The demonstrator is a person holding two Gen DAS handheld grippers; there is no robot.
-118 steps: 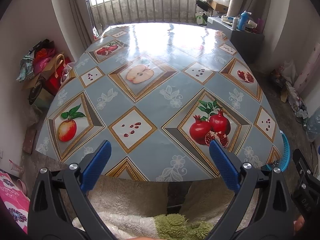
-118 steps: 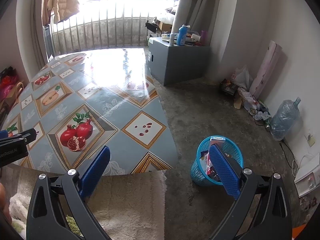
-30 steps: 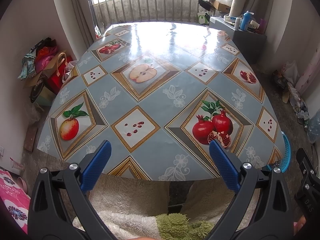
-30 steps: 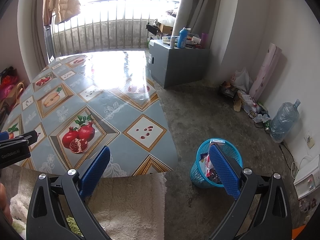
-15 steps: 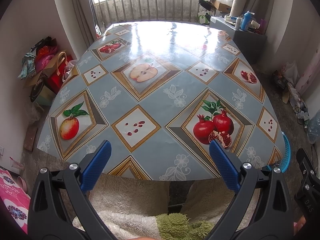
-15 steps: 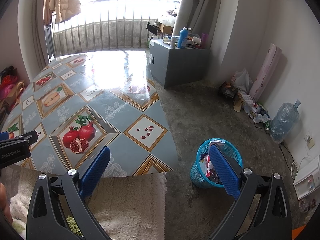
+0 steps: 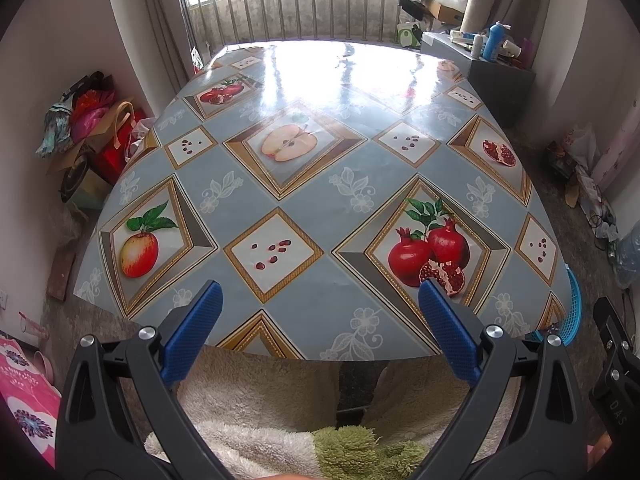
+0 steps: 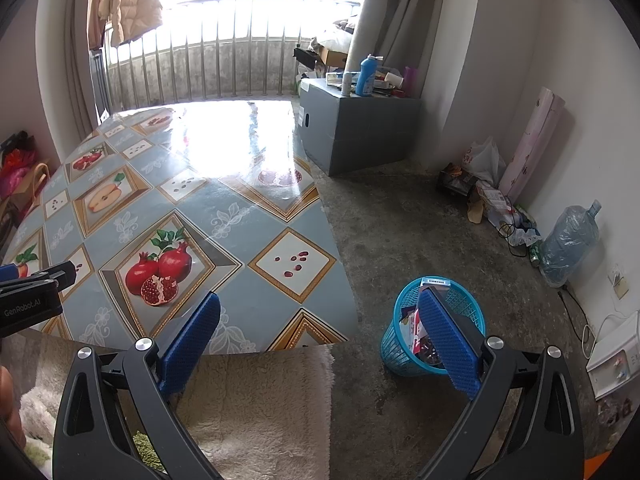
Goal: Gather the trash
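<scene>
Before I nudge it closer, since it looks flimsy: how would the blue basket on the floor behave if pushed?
The blue basket is open plastic mesh, so probably light and likely to slide on the concrete floor. It narrows toward the base, so a push near the rim may tip it and spill the wrappers inside.

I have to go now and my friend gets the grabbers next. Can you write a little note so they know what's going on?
Left gripper: open, empty, held over the near edge of the table.
Right gripper: open, empty, at the table's near right corner.
Blue trash basket: on the floor right of the table, with wrappers already inside.
Done: no trash shows on the tabletop.
Left: probably nothing on the table; there is some litter by the right wall.
</scene>
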